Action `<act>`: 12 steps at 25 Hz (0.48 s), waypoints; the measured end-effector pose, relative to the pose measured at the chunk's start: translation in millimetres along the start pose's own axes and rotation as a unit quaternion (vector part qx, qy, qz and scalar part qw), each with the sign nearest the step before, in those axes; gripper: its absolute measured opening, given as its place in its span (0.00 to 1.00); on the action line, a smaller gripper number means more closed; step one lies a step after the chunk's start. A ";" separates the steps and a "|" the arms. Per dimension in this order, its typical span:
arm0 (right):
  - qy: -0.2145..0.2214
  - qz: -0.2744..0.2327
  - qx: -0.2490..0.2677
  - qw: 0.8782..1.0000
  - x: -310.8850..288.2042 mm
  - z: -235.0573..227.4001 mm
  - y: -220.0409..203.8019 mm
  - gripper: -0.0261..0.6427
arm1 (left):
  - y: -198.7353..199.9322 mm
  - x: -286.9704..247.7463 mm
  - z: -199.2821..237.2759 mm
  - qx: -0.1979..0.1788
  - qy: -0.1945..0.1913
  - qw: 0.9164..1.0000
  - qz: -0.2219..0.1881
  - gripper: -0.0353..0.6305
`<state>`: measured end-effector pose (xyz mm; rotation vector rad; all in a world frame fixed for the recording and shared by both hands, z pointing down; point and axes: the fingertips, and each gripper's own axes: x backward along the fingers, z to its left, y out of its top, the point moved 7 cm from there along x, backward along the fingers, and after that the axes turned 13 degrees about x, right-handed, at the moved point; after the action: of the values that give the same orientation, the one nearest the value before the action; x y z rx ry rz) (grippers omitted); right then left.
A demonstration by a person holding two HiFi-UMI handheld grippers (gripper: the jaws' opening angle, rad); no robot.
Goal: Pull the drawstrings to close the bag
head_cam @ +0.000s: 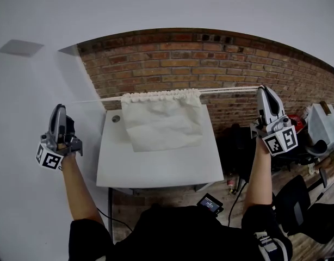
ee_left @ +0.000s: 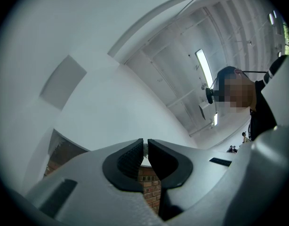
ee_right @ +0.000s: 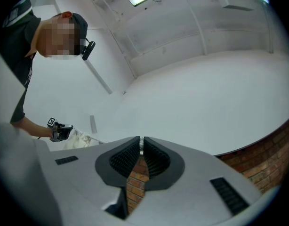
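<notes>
A white cloth bag (head_cam: 164, 123) hangs above the white table (head_cam: 156, 167), its mouth (head_cam: 161, 97) gathered into tight ruffles. One drawstring (head_cam: 99, 99) runs taut from the mouth to the left, the other (head_cam: 229, 90) to the right. My left gripper (head_cam: 59, 109) is far out to the left, shut on the left cord's end; a pale bit of cord shows between its tips (ee_left: 145, 142). My right gripper (head_cam: 262, 90) is far out to the right, shut on the right cord, which shows white between its tips (ee_right: 140, 141). In the right gripper view the bag (ee_right: 77, 138) and the left gripper (ee_right: 60, 131) show small at the left.
A red brick wall (head_cam: 210, 58) stands behind the table, a white wall (head_cam: 25, 91) at the left. A small round thing (head_cam: 116, 119) lies at the table's back left corner. A phone-like device (head_cam: 210, 203), a black chair (head_cam: 305, 211) and clutter (head_cam: 325, 125) crowd the right.
</notes>
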<state>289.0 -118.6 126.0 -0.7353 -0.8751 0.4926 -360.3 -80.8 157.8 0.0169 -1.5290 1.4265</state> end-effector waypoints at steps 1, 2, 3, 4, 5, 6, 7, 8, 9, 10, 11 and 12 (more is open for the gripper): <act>-0.001 -0.002 -0.003 1.000 0.1 -0.7 -0.4 0.08 | 0.4 0.3 0.6 0.001 0.000 1.000 -0.002 0.12; -0.001 -0.003 -0.005 1.000 0.1 -1.1 -1.0 0.08 | 0.8 0.9 1.7 0.002 -0.001 1.000 -0.005 0.12; -0.002 -0.005 -0.008 1.000 0.0 -1.3 -1.5 0.08 | 1.4 1.8 3.0 0.003 -0.001 1.000 -0.009 0.12; -0.003 -0.007 -0.010 1.000 -0.5 -1.6 -1.8 0.08 | 2.3 2.6 4.3 0.004 -0.001 1.000 -0.012 0.12; -0.003 -0.009 -0.013 1.000 -0.9 -2.0 -1.9 0.08 | 3.3 3.4 5.2 0.004 -0.001 1.000 -0.016 0.12; -0.003 -0.011 -0.016 1.000 -1.2 -2.3 -1.8 0.08 | 4.1 4.2 5.6 0.003 0.000 1.000 -0.018 0.12; -0.002 -0.012 -0.017 1.000 -1.2 -2.5 -1.4 0.08 | 4.8 5.1 5.4 0.002 0.001 1.000 -0.019 0.12; -0.001 -0.013 -0.016 1.000 -0.8 -2.6 -0.9 0.08 | 5.4 6.2 4.8 0.000 0.001 1.000 -0.021 0.12; 0.001 -0.014 -0.015 1.000 -0.5 -3.0 -0.4 0.08 | 6.2 7.4 4.1 -0.002 0.002 1.000 -0.023 0.12; 0.001 -0.015 -0.015 1.000 -0.2 -3.4 -0.1 0.08 | 7.2 8.6 3.7 -0.004 0.003 1.000 -0.025 0.12; 0.002 -0.016 -0.017 1.000 0.0 -3.6 -0.3 0.08 | 8.2 9.8 3.6 -0.006 0.003 1.000 -0.026 0.12; 0.002 -0.018 -0.019 1.000 0.0 -3.6 -0.7 0.08 | 9.0 10.6 3.9 -0.008 0.004 1.000 -0.027 0.12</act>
<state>292.1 -120.4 125.0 -0.7535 -0.8948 0.4432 -373.4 -74.8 158.7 0.0430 -1.5224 1.3700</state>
